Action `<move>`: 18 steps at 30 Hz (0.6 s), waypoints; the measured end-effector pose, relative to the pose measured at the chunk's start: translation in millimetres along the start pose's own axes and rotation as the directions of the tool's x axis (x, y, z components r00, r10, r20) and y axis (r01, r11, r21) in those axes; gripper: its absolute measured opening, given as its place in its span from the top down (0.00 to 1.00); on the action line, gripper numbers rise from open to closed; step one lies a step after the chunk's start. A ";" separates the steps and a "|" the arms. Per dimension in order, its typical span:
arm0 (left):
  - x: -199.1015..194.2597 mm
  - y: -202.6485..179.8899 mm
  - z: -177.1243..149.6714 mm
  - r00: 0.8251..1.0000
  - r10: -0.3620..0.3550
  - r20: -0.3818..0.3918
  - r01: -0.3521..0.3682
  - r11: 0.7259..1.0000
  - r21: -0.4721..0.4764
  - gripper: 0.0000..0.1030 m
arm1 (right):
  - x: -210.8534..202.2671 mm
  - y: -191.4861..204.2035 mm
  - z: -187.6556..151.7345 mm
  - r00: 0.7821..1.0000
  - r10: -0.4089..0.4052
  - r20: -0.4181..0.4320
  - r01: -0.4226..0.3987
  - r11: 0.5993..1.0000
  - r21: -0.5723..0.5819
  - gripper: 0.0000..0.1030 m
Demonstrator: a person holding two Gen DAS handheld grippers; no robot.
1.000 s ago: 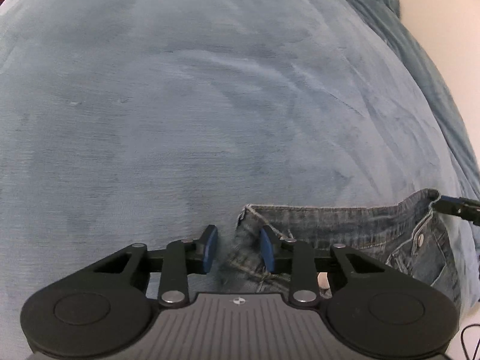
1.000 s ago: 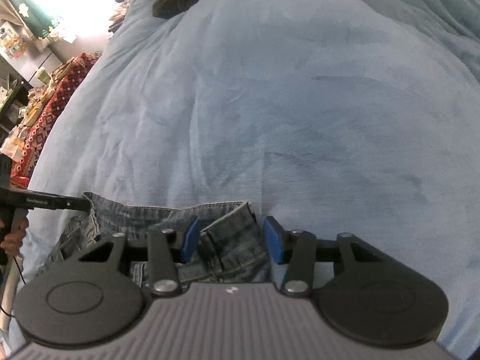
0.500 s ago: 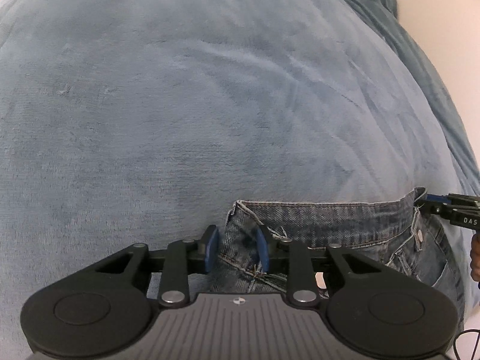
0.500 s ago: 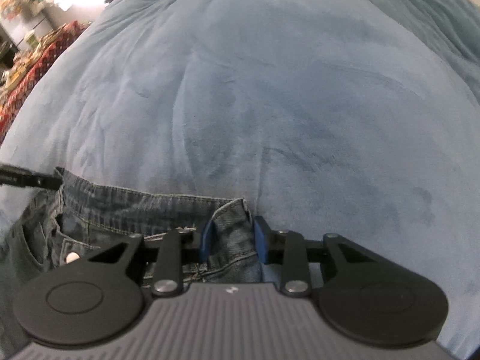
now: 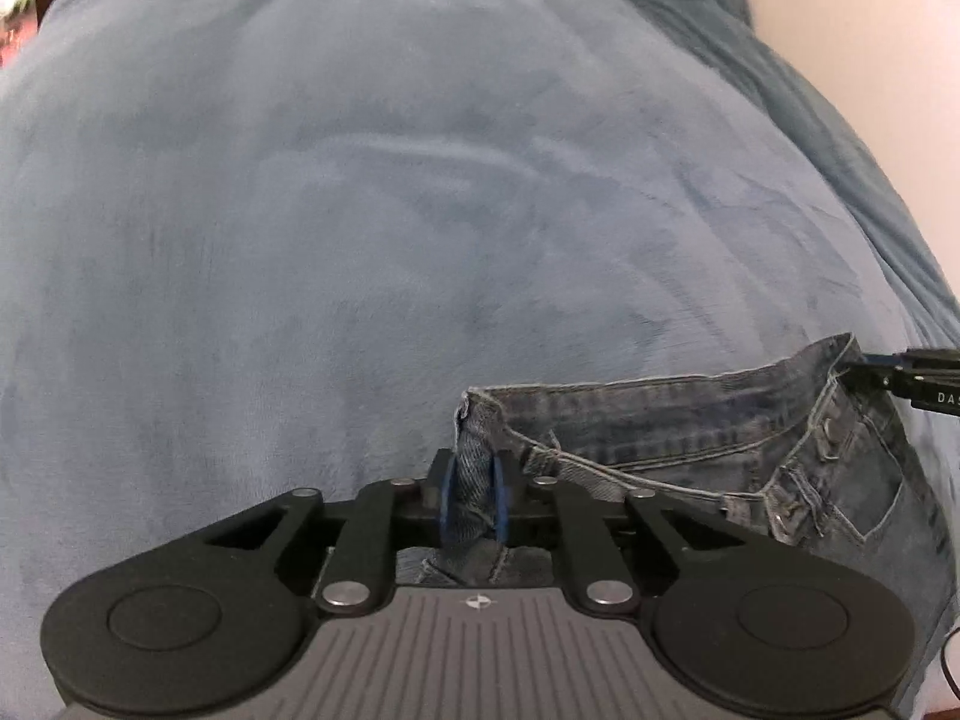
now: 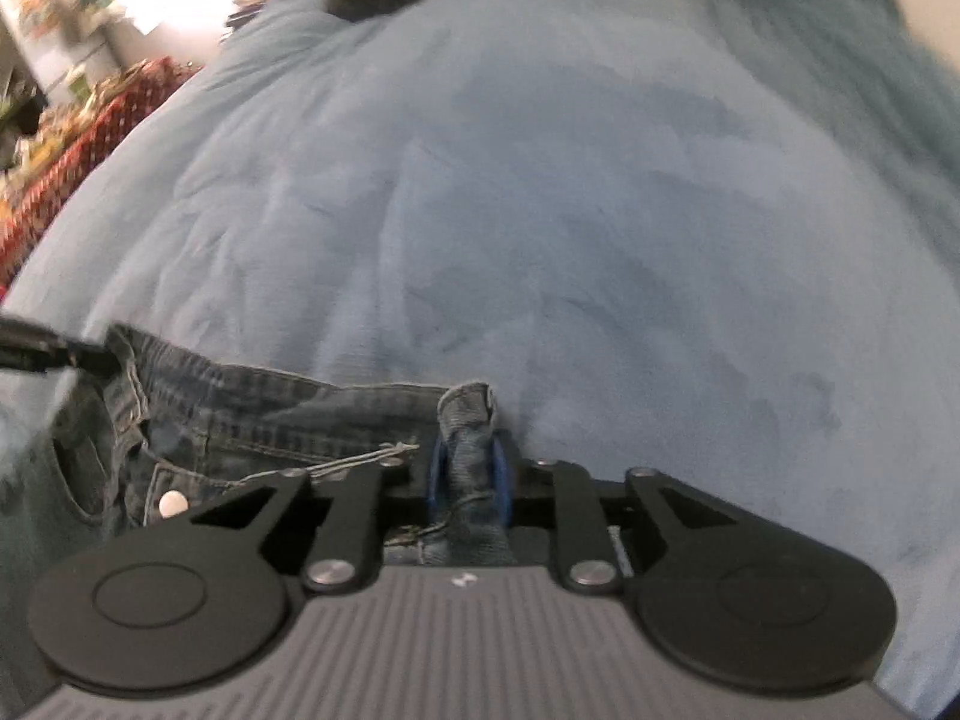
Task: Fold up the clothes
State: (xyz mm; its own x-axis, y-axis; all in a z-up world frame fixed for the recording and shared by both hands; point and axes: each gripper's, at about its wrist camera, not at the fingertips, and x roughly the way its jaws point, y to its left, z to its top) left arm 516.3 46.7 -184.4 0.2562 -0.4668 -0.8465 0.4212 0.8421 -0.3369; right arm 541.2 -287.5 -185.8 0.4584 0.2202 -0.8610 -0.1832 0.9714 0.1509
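Below, we see the jeans (image 5: 690, 420) lying at the near edge of the blue blanket (image 5: 390, 210), waistband stretched sideways. Our left gripper (image 5: 472, 495) is closing on one bunched waistband corner, denim pinched between its blue pads (image 5: 445, 498). Our right gripper (image 6: 469, 480) is likewise closing on the opposite corner, cloth squeezed between its pads (image 6: 501, 483).

A bedroom at home.
A plush blue blanket (image 5: 420, 210) covers the bed; cluttered shelves (image 6: 54, 48) and a bright window beyond its far-left corner.
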 end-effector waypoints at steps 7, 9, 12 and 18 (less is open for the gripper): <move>14.5 10.7 4.1 0.997 -0.054 -0.053 0.051 0.997 -0.062 0.84 | 15.5 -20.0 2.9 0.996 0.076 -0.048 -0.071 0.993 0.093 0.79; 11.0 8.6 3.7 0.998 -0.035 -0.044 0.032 0.997 -0.075 0.89 | 12.4 -7.0 1.7 0.999 0.026 -0.037 -0.024 0.998 0.066 0.89; -12.6 -19.4 1.1 0.997 0.056 0.050 -0.055 0.998 -0.017 0.91 | -5.4 26.9 -3.1 0.996 -0.085 0.029 0.086 0.995 -0.045 0.91; -76.7 -47.7 11.3 0.966 0.093 0.241 -0.095 0.995 -0.004 0.92 | -48.2 39.1 22.0 0.979 -0.131 0.158 0.133 0.991 -0.005 0.91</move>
State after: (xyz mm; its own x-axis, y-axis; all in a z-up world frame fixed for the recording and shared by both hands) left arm 486.5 39.3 -98.7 0.4969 -0.4373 -0.7495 0.3912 0.8839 -0.2564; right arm 531.1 -258.1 -127.6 0.6101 0.1026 -0.7857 -0.1249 0.9916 0.0325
